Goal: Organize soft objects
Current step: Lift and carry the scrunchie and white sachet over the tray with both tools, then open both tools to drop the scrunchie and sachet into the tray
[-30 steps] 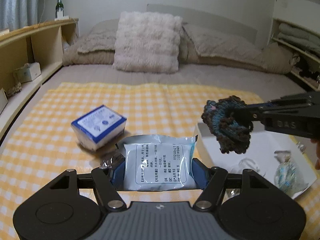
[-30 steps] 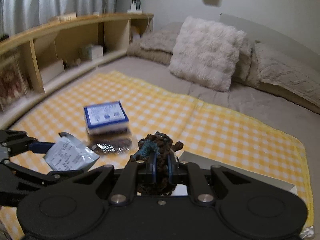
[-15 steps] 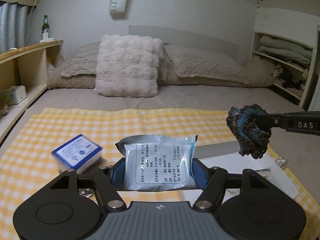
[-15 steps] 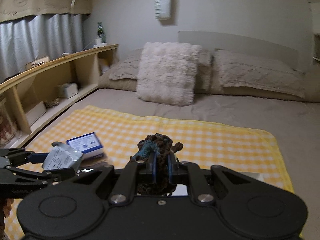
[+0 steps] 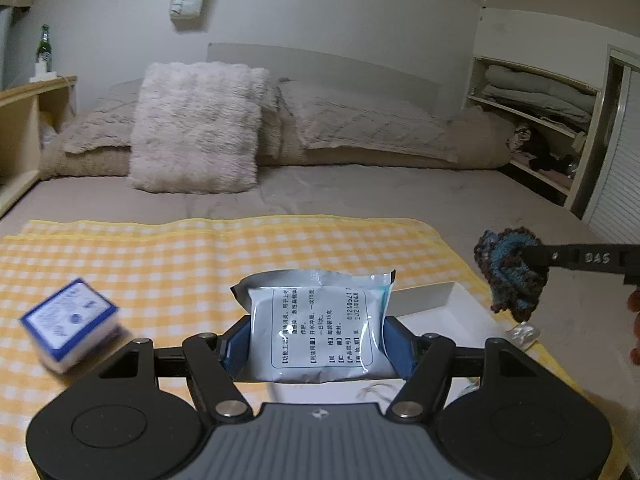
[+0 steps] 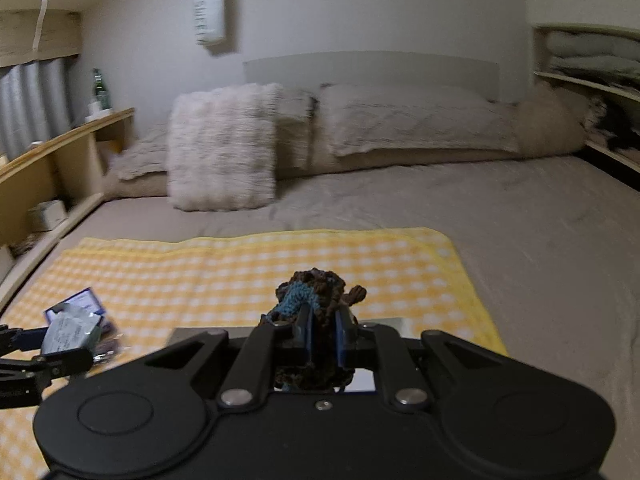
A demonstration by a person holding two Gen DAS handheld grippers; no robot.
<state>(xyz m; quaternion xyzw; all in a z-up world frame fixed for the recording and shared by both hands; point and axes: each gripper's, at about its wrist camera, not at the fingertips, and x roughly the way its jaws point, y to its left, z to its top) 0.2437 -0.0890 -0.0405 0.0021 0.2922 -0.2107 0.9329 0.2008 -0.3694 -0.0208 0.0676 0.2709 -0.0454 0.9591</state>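
Now both our grippers are loaded above the bed.
Our left gripper [image 5: 318, 330] clamps a silver sachet [image 5: 316, 328]; our right gripper [image 6: 323, 330] pinches a brown-blue crocheted scrunchie [image 6: 316, 296] over the yellow checked cloth [image 6: 240, 272].

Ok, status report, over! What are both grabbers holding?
Left gripper shut on foil pouch. Right gripper shut on crochet scrunchie. White tray below, nothing blocking.

My left gripper [image 5: 318, 340] points forward and slightly down, its two blue-padded jaws set partway apart and clamped on the sides of a grey packet [image 5: 316, 328]. My right gripper [image 6: 324, 338] sits off to the right, tilted down alike, jaws pinched nearly together on a brown-and-teal crocheted piece [image 6: 316, 296]. My fingertips [image 5: 634, 320] show at the far right edge.
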